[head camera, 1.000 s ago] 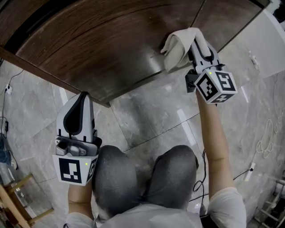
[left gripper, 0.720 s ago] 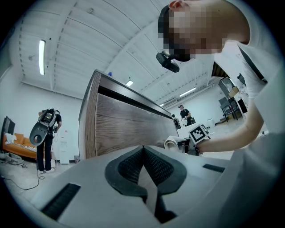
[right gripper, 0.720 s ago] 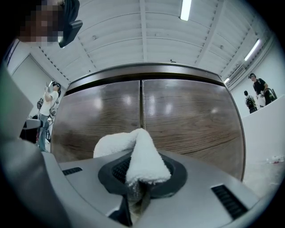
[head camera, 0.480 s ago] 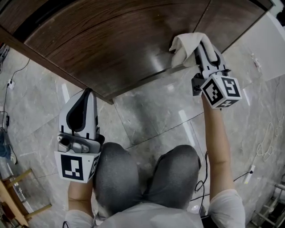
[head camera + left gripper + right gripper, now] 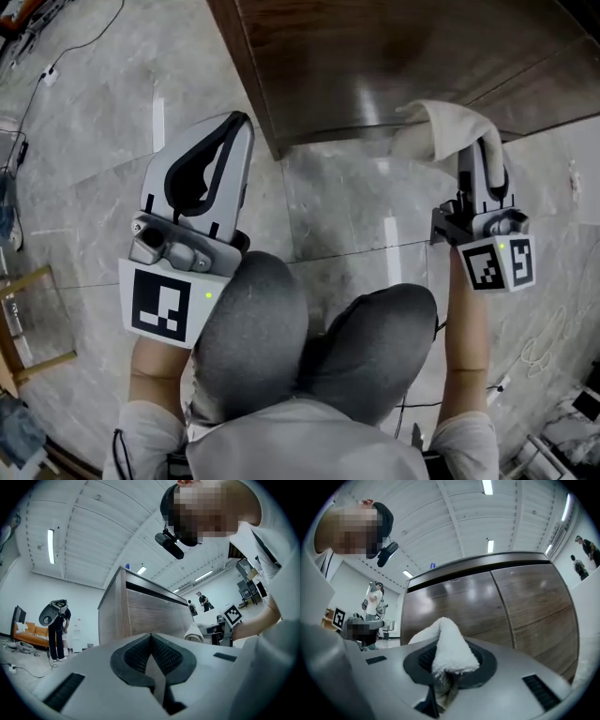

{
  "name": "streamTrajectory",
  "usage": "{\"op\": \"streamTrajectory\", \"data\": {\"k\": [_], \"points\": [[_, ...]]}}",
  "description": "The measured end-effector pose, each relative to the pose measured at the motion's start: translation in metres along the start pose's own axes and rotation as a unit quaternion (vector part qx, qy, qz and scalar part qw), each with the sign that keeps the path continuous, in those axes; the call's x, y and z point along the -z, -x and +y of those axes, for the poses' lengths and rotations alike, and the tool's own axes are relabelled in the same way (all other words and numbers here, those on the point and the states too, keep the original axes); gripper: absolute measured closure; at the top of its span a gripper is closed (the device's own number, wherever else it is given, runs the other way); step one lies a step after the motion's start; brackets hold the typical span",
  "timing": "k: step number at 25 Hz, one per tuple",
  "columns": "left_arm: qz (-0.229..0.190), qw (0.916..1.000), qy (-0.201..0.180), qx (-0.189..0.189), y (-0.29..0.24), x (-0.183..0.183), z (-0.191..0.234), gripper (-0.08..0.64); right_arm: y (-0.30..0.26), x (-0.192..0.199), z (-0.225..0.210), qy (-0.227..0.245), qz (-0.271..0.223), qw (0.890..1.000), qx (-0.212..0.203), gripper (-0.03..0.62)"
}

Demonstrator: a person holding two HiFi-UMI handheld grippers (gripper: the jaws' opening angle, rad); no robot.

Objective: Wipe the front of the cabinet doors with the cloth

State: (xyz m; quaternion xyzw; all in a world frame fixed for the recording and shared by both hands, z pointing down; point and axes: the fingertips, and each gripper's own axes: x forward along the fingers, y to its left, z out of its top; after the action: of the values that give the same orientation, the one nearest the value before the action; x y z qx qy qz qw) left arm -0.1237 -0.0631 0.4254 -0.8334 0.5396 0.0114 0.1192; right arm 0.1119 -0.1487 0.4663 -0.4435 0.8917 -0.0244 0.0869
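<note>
Looking down in the head view, the right claw (image 5: 478,155) holds the white cloth (image 5: 436,131) at the lower edge of the cabinet door (image 5: 375,56) (grey floor (image 5: 337,206) just below). The left claw (image 5: 232,127) hangs beside the cabinet corner. Left gripper view: jaws pressed together, empty. Right gripper view: jaws clenched on the cloth, cabinet door ahead.

Grey tile floor (image 5: 337,216), ceiling lights (image 5: 487,486), bystander (image 5: 57,630)

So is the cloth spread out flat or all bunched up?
Bunched up. The right gripper pinches the cloth, which sticks out as a folded hump, not a flat sheet.
</note>
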Motion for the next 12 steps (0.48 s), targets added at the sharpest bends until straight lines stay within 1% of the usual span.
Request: {"op": "streamTrajectory", "data": {"k": [3,7,12], "points": [[0.012,0.9998,-0.003,-0.017,0.018,0.008,0.018,0.543,-0.017,0.014,0.039,0.007,0.012,0.999,-0.037,0.522],[0.030,0.9989,-0.006,-0.034,0.036,0.025,0.040,0.543,-0.041,0.035,0.079,0.018,0.021,0.997,-0.075,0.522],[0.052,0.9979,-0.008,-0.037,0.043,0.051,0.052,0.543,-0.058,0.065,0.127,0.044,0.051,0.988,-0.139,0.522]]}}
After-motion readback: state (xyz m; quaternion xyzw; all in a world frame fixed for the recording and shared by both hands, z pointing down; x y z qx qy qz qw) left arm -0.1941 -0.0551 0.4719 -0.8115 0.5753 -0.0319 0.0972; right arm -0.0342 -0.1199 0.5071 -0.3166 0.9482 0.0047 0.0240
